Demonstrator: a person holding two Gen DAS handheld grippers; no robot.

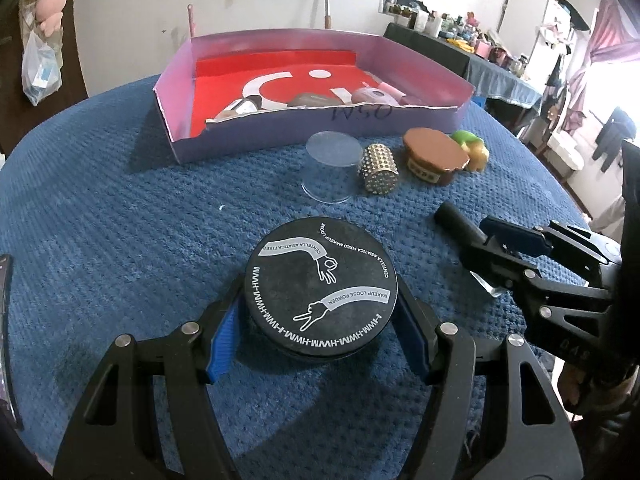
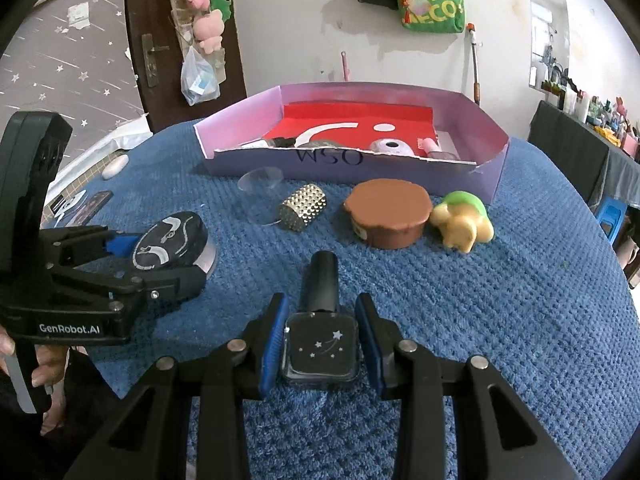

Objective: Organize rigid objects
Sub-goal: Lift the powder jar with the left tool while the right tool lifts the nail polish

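My left gripper [image 1: 320, 320] is shut on a round black powder jar [image 1: 320, 280] with white print on its lid, its blue pads pressed on both sides. The same jar [image 2: 172, 240] appears at the left of the right wrist view, tilted and close to the blue cloth. My right gripper [image 2: 322, 320] is shut on a square dark nail polish bottle [image 2: 322, 344], whose black cap points away from me. A lilac cardboard box [image 2: 400, 168] with a red lining stands at the far side and holds several small items.
Just in front of the box lie a clear plastic cup [image 2: 260, 184], a gold studded cylinder [image 2: 304, 206], a brown lidded pot [image 2: 386, 216] and a green and yellow turtle toy [image 2: 460, 220]. A blue textured cloth [image 2: 520, 300] covers the round table. A hand grips the left handle.
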